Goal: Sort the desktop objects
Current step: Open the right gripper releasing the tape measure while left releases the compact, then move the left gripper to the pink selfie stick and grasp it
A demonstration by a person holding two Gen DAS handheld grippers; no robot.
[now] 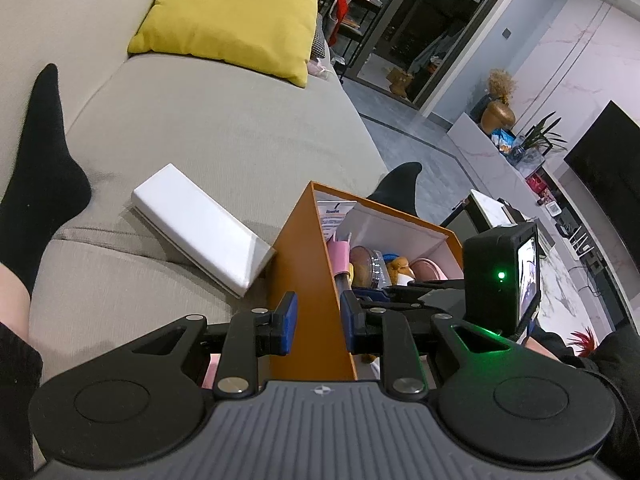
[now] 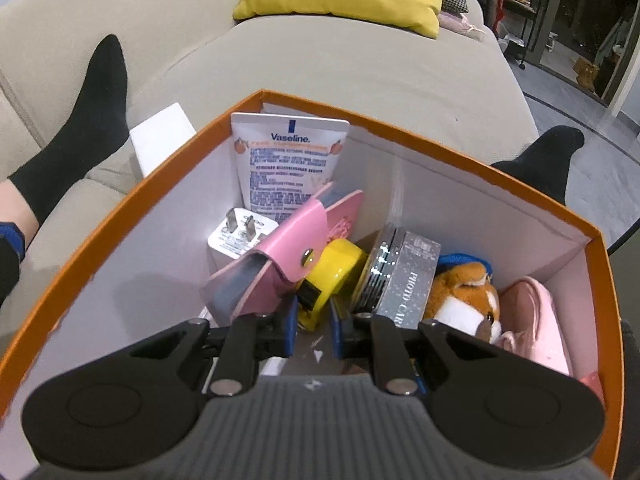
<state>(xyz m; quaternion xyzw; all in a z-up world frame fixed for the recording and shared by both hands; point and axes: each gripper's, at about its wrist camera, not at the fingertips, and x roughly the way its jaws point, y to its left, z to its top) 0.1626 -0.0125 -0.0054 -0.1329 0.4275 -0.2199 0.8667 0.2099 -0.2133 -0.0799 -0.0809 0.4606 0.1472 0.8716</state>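
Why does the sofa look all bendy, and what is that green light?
Left wrist view: the fisheye lens curves the sofa and floor lines near the edges; the green glow comes from a small lamp on the right gripper's camera unit, reflecting on the black arm below. Right wrist view: the orange box rim bows too; the Vaseline tube print is sharp enough to read.

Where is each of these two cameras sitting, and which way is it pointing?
Left wrist: rides on the left gripper, looks along the sofa; its fingers straddle the orange box wall, beside a white box. The person's socked feet and the right gripper show.
Right wrist: rides on the right gripper, looks down into the box at a yellow tape measure and Vaseline tube. Socked feet show.
Shared: box, white box, yellow cushion, feet.
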